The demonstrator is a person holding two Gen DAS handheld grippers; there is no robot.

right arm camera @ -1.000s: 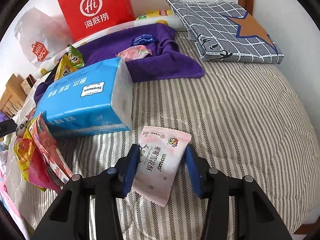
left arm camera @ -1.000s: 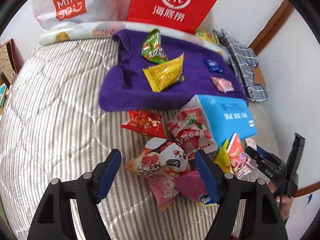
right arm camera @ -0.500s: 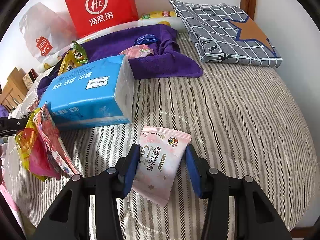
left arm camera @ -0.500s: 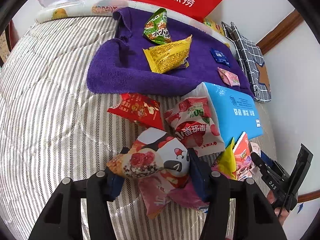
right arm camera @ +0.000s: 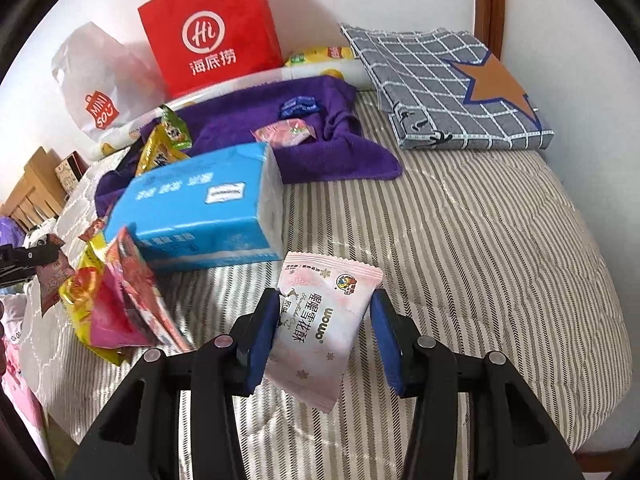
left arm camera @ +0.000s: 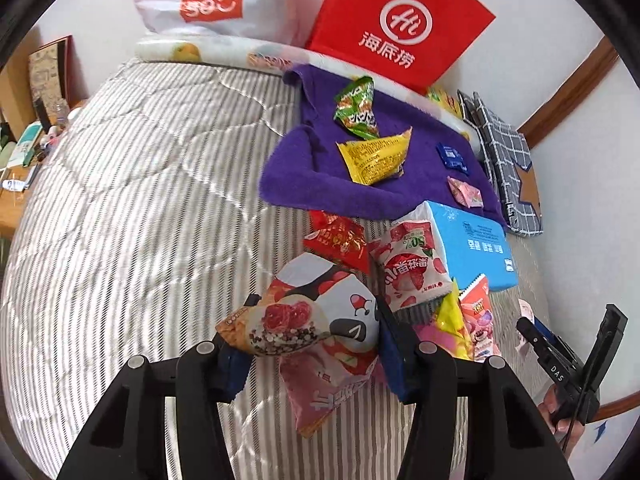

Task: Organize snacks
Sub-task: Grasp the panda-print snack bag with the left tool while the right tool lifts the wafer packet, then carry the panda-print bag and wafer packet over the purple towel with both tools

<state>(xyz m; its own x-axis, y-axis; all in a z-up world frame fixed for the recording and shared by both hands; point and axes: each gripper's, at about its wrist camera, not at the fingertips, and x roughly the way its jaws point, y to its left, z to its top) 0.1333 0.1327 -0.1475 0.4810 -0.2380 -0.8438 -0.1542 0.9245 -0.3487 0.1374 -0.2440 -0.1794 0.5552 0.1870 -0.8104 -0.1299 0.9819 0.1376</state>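
My left gripper is shut on a puffy panda snack bag and holds it above the striped bed. Under it lie a pink packet, a strawberry packet and a red packet. A purple towel carries a yellow packet, a green packet, a blue packet and a small pink packet. My right gripper is shut on a pale pink snack packet, lifted off the bed.
A blue tissue pack lies beside the purple towel. A red paper bag and a white Miniso bag stand at the wall. A folded checked cloth lies far right. Loose yellow and red packets lie left.
My left gripper closed on the panda bag and lifted it. My right gripper kept its hold on the pale pink packet and rose a little.
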